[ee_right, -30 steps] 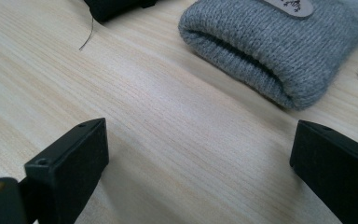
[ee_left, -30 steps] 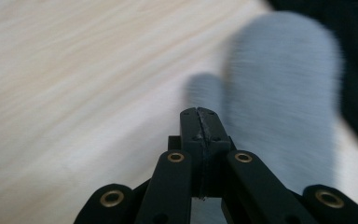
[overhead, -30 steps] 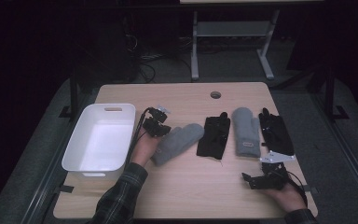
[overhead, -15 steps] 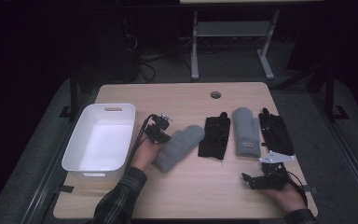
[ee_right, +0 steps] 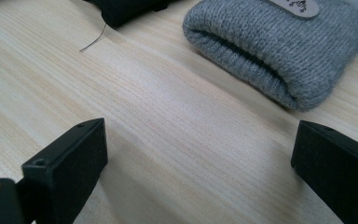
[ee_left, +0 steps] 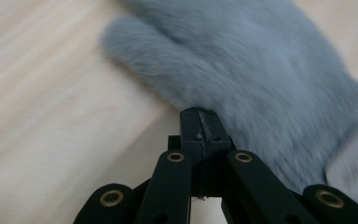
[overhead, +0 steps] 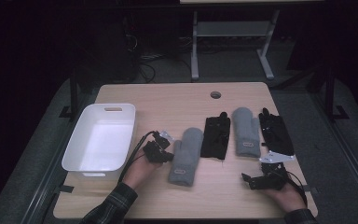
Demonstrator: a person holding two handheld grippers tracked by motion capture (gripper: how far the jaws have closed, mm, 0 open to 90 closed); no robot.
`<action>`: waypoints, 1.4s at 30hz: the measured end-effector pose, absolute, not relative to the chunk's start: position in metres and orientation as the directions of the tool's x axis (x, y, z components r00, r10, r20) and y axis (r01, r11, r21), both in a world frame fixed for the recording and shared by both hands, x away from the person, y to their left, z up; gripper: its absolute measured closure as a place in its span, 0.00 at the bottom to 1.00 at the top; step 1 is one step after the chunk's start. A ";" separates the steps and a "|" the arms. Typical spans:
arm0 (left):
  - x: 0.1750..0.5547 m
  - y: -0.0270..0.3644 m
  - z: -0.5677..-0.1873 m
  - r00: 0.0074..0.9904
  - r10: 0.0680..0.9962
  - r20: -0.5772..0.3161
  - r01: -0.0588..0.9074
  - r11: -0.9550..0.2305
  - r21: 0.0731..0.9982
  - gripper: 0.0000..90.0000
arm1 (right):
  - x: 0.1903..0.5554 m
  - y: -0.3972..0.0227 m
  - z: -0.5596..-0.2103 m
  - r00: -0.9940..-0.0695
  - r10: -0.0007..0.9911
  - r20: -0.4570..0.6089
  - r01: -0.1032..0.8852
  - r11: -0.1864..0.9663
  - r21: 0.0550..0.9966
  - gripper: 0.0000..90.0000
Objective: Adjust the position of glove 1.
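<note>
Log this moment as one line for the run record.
left tool: shut, tips at grey mitten edge, grip unclear | right tool: open, nothing between jaws, resting on table | white bin: nothing inside

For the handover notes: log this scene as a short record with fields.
Surface: wooden table
Container: white bin, at the table's left
Mittens: grey mitten nearest the bin; second grey mitten further right
Gloves: black glove between the mittens; second black glove at far right
Left claw: shut, tips at the nearer mitten's edge
Right claw: open above bare wood, holding nothing
</note>
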State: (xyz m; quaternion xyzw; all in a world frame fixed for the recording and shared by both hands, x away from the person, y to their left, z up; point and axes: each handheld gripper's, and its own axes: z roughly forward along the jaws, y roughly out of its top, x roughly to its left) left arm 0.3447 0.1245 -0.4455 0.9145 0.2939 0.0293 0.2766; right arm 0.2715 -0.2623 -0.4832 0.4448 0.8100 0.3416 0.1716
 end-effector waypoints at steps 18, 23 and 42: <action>0.335 0.121 -0.424 0.859 0.501 -0.109 0.442 -0.616 0.652 0.99 | 0.275 -0.245 -0.458 -0.602 0.783 0.157 0.627 0.342 0.700 0.62; 0.360 0.110 -0.416 0.849 0.521 -0.084 0.430 -0.591 0.682 0.99 | 0.271 -0.215 -0.446 -0.685 0.712 0.154 0.567 0.388 0.727 0.85; 0.416 0.073 -0.447 0.839 0.540 -0.058 0.441 -0.615 0.653 0.99 | 0.280 -0.114 -0.437 -0.848 0.506 0.159 0.440 0.504 0.743 1.00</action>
